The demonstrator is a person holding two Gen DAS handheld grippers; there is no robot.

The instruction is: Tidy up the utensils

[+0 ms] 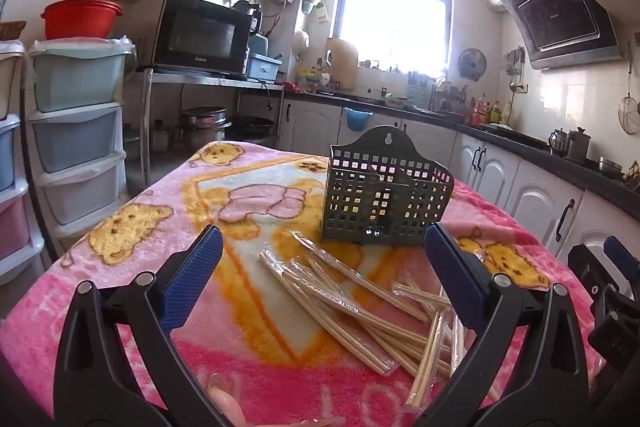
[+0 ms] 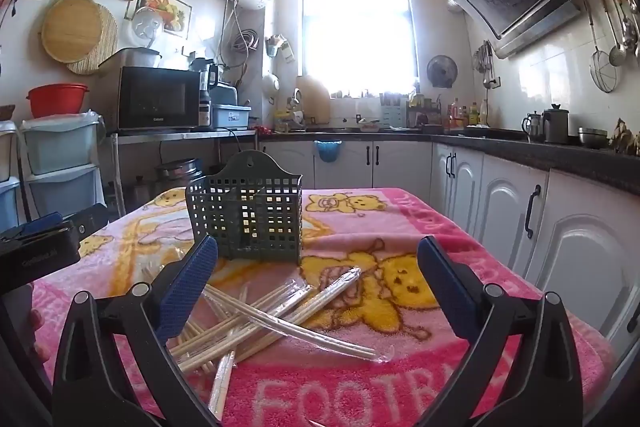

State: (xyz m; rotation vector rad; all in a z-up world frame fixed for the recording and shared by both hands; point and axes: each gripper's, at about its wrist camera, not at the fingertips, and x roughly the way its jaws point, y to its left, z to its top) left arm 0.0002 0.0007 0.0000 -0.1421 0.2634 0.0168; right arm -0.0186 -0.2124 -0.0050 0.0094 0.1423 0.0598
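A dark green perforated utensil holder [image 1: 386, 197] [image 2: 248, 213] stands upright on a table covered with a pink bear-print blanket [image 1: 120, 267] [image 2: 480, 267]. Several pairs of wooden chopsticks in clear wrappers [image 1: 352, 291] [image 2: 272, 315] lie scattered in front of it. My left gripper [image 1: 324, 247] hovers open above the near end of the pile, nothing between its blue pads. My right gripper [image 2: 316, 255] is also open and empty, just short of the chopsticks. The right gripper's black body [image 1: 608, 291] shows at the right edge of the left wrist view.
White cabinets under a dark counter [image 2: 560, 151] run close along the table's right side. Stacked plastic drawers [image 1: 76, 147] and a microwave [image 1: 200, 35] on a metal shelf stand to the left. A bright window [image 2: 356, 27] is at the back.
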